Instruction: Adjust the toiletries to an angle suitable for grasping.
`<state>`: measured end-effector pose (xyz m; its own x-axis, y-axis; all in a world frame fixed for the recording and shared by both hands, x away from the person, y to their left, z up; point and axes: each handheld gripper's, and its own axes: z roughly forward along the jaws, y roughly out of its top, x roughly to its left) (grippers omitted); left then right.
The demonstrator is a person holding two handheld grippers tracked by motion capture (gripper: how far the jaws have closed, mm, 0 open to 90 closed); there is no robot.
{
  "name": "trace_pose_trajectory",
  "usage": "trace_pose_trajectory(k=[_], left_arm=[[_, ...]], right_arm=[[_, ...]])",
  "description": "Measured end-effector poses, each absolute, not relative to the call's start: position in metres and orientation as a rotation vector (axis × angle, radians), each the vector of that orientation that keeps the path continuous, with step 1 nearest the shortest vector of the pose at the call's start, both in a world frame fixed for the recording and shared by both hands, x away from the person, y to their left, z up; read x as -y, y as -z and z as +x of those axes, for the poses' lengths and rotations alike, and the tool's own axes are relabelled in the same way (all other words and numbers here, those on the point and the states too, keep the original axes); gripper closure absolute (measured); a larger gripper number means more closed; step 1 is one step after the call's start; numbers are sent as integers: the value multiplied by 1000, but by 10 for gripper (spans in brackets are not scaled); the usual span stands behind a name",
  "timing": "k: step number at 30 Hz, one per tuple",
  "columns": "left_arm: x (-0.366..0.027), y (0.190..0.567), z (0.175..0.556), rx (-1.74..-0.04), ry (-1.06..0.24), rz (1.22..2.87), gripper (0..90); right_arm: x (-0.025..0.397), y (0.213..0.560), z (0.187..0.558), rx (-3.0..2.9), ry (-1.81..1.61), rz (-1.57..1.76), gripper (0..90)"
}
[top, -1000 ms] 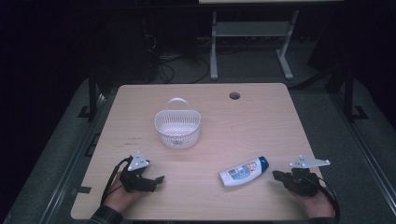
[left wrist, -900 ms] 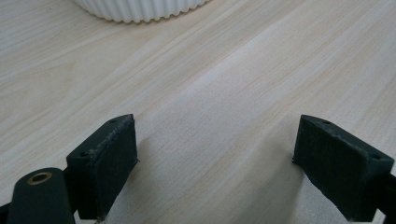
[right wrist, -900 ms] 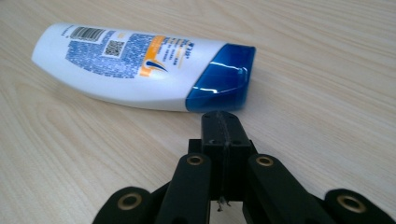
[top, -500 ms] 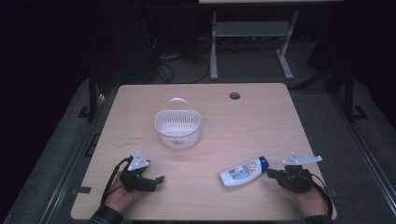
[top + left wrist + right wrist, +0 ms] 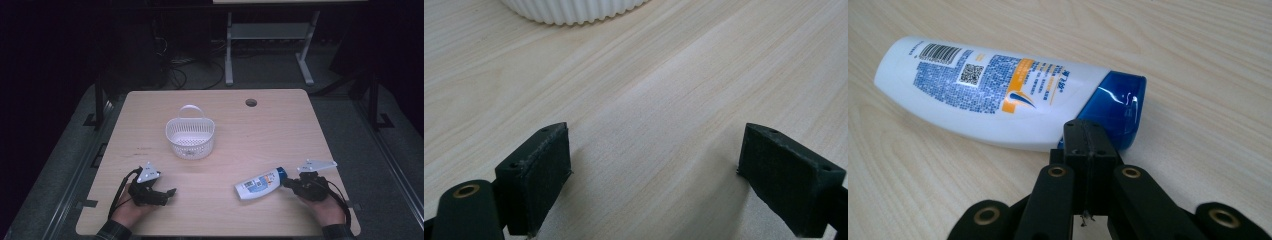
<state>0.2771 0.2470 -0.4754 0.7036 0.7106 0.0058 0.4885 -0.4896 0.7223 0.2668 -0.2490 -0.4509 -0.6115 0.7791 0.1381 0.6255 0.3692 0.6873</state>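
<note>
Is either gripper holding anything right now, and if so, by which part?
Nothing is held. The right gripper is shut with its tips at the bottle near the blue cap; the left gripper is open over bare table.

The right gripper [image 5: 289, 183] is sliding left across the table [image 5: 280, 130], closing the gap, its pressed-together jaws now meeting the bottle's blue cap [image 5: 1118, 112].

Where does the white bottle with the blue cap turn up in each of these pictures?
High view: bottle lies at lower right, cap toward the right gripper.
Left gripper view: not in it.
Right gripper view: upper centre, cap just past the shut jaws.
Shared landmark: wooden table.
</note>
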Motion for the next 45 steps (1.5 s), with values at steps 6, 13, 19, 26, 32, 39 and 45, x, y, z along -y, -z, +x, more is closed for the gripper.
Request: trace_pose_trajectory(k=[6,13,19,26,32,39,45], left_arm=[[-247,475,277,-910,-394,2186,124],[-247,475,277,-907,-395,2188,124],[-247,475,277,-907,-395,2188,124],[-246,475,277,-908,-395,2188,125],[-246,475,278,-907,-394,2191,125],[-246,475,278,-907,-394,2190,125],[-246,475,278,-906,-396,2189,125]], right_arm=[[246,450,271,-2424,-1066,1258,896],[244,449,279,-2426,-1072,1250,896],[242,448,284,-2427,-1072,1247,896],[238,447,292,-2431,-1062,1236,896],[234,446,299,-2432,-1051,1245,896],[230,446,304,-2437,-1053,1237,896],[223,443,312,-2433,-1070,1227,896]])
